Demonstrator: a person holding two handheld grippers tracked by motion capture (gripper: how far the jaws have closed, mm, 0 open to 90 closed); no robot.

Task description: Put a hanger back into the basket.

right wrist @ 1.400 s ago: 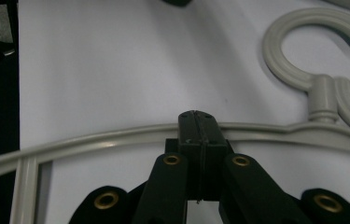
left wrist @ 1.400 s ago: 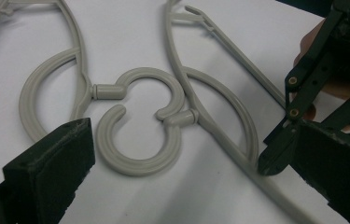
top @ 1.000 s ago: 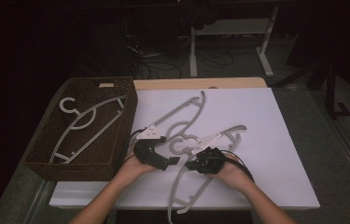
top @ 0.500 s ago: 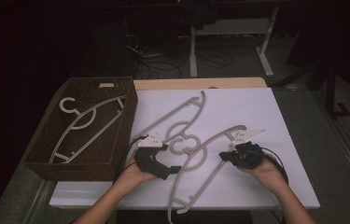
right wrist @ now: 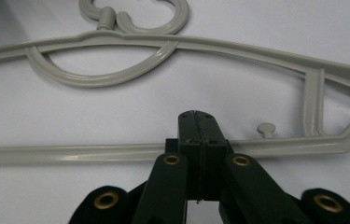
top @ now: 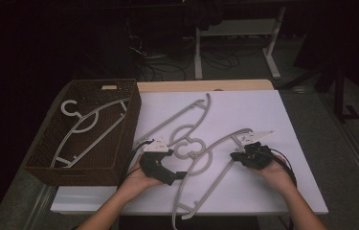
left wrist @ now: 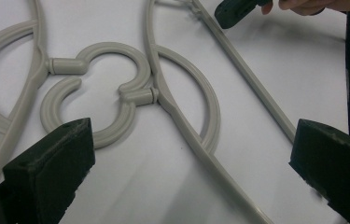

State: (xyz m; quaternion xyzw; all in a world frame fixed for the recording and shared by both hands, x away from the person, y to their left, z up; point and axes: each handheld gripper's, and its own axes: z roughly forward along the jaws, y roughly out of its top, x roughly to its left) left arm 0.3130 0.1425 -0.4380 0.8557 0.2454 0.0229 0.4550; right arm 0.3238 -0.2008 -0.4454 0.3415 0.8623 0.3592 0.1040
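Two grey plastic hangers lie on the white table cover [top: 263,100] with their hooks linked [left wrist: 116,88]. The far hanger [top: 186,112] runs up toward the back. The near hanger [top: 215,146] arcs toward the front edge. My left gripper [top: 173,172] rests beside the linked hooks, left of the near hanger. In its own view the left gripper [left wrist: 189,163] stands wide open, astride the near hanger's arm [left wrist: 182,116]. My right gripper [top: 236,156] is shut, its tip [right wrist: 199,122] over the near hanger's lower bar [right wrist: 70,154]. Nothing shows between its jaws.
A brown wicker basket [top: 131,115] stands at the table's left with a third grey hanger [top: 88,127] inside. Beyond the table, the dark floor holds cables and a white desk frame [top: 273,43]. Open white surface lies at the back right.
My right gripper has moved right, from beside the linked hooks out to the near hanger's lower bar. The left gripper has shifted slightly toward the front. The hangers have stayed put.
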